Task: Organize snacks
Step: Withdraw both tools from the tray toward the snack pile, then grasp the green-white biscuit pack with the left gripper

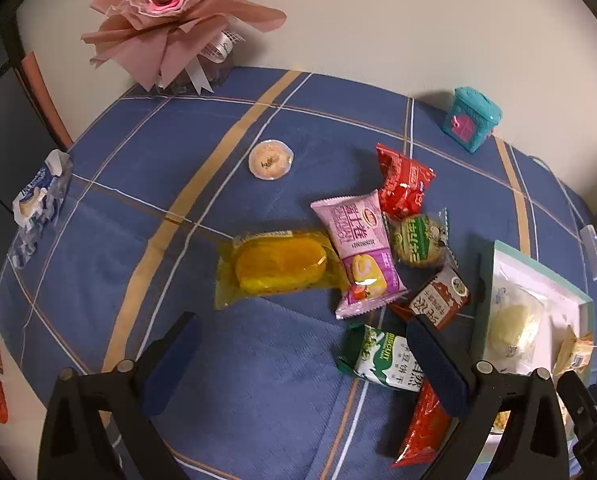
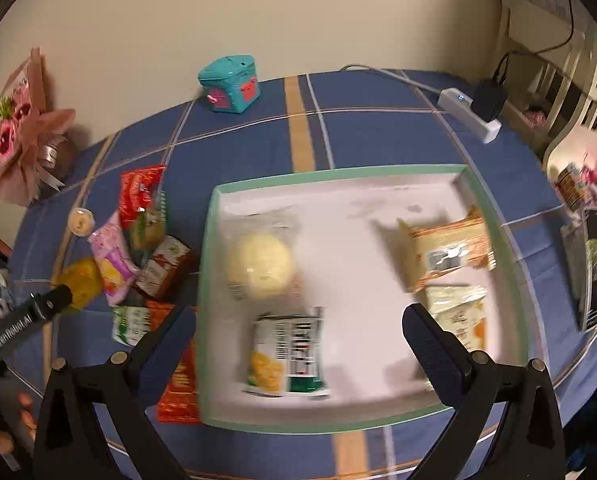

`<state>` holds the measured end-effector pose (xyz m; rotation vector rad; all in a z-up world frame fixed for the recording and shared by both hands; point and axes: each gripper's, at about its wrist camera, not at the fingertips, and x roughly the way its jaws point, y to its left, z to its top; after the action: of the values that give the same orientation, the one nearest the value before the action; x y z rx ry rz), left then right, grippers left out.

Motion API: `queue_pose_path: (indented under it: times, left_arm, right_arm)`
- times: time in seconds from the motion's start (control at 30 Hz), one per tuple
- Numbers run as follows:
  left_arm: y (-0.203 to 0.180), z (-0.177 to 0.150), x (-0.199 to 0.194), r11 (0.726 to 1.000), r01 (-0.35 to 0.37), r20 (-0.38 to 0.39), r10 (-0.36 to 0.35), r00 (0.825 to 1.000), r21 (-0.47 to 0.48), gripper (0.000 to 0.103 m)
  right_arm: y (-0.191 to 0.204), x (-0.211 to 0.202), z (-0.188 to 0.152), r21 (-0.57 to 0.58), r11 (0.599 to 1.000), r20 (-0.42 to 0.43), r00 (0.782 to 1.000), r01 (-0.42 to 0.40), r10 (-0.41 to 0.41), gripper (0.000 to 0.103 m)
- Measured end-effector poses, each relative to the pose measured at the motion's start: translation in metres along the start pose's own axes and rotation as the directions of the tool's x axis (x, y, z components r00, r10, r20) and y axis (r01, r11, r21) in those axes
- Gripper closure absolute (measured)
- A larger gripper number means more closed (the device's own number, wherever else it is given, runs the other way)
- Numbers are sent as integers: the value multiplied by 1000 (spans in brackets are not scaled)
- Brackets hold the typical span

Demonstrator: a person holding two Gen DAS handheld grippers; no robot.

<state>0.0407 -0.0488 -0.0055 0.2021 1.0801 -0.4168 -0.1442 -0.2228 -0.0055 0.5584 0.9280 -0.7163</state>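
Observation:
Loose snacks lie on the blue checked cloth: a yellow cake pack (image 1: 276,266), a pink pack (image 1: 358,256), a red pack (image 1: 402,182), a green round one (image 1: 420,240), a brown pack (image 1: 442,296) and a green biscuit pack (image 1: 382,356). My left gripper (image 1: 304,364) hangs open above the cloth in front of them, nothing between its fingers. A white tray with a green rim (image 2: 212,248) holds a pale round bun (image 2: 260,266), a green-and-white pack (image 2: 286,352) and two orange-beige packs (image 2: 450,252). My right gripper (image 2: 298,354) is open over the tray, empty.
A pink bouquet (image 1: 170,12) and a teal box (image 1: 472,118) stand by the wall. A small round jelly cup (image 1: 270,159) lies apart. A blue-white wrapper (image 1: 38,204) sits at the left edge. A power strip (image 2: 470,114) and clutter occupy the right side.

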Motion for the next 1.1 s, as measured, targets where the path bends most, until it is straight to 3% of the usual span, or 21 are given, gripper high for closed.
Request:
queue_pose_path:
  times: [0.13, 0.3, 0.37, 0.6, 0.93, 1.1]
  left_arm:
    - [13, 3, -2, 1000, 8, 9, -7, 1000, -27, 0]
    - [18, 1, 15, 999, 27, -65, -28, 997, -23, 0]
    - [16, -1, 25, 1000, 15, -97, -16, 995, -11, 0]
    - [2, -8, 54, 998, 70, -171, -70, 983, -5, 0]
    - [-54, -20, 67, 979, 165, -215, -137, 967, 119, 0]
    - [-64, -27, 78, 977, 188, -252, -157, 955, 103, 0]
  right_arm:
    - [21, 7, -4, -24, 999, -22, 999, -30, 30, 0]
    - [45, 22, -14, -56, 994, -56, 995, -91, 88, 0]
    - [59, 35, -16, -97, 993, -103, 993, -71, 61, 0]
    - [77, 47, -24, -206, 978, -102, 994, 27, -49, 0]
    - [47, 45, -14, -164, 980, -95, 987, 114, -131, 0]
    - [36, 51, -11, -169, 974, -120, 977, 153, -174, 0]
